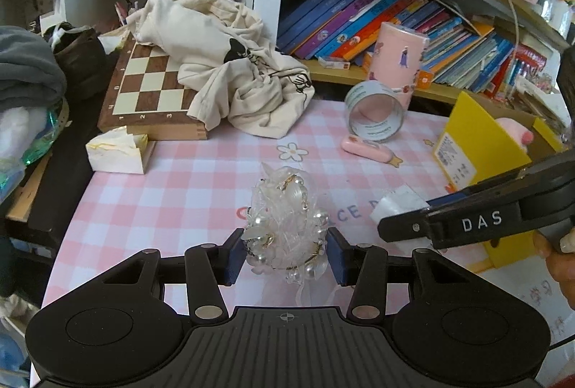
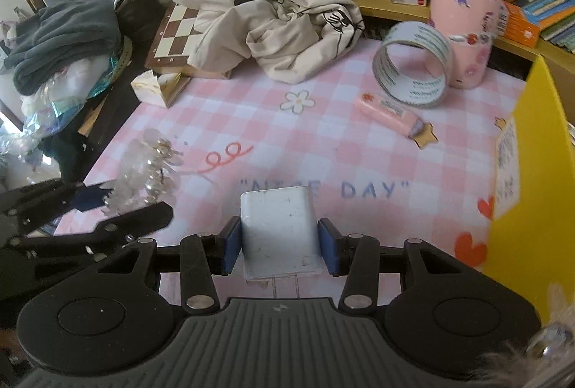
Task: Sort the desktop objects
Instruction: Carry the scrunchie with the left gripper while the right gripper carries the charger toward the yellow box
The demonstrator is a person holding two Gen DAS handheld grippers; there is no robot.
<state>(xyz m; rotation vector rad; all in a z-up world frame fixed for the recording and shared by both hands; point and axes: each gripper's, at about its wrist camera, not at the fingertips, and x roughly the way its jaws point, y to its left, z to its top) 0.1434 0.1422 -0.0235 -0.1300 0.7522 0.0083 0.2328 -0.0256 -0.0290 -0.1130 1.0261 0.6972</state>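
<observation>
My left gripper [image 1: 286,253] is shut on a clear, pearl-beaded hair ornament [image 1: 287,226], held above the pink checked mat [image 1: 201,179]. My right gripper [image 2: 280,246] is shut on a white charger plug [image 2: 278,226], its prongs pointing back at the camera. From the right wrist view, the left gripper [image 2: 124,204] with the ornament [image 2: 147,172] shows at the left. The right gripper's arm, marked DAS [image 1: 481,221], crosses the left wrist view with the white plug [image 1: 399,204] at its tip. A yellow box [image 1: 481,151] stands at the right.
A tape roll [image 2: 413,64], a pink cylinder [image 2: 467,7] and a pink correction tape [image 2: 388,113] lie at the back right. A cream cloth [image 1: 230,61] covers a chessboard [image 1: 143,89]. A tissue box [image 1: 118,154], books [image 1: 377,14] and piled clothes [image 2: 64,32] surround the mat.
</observation>
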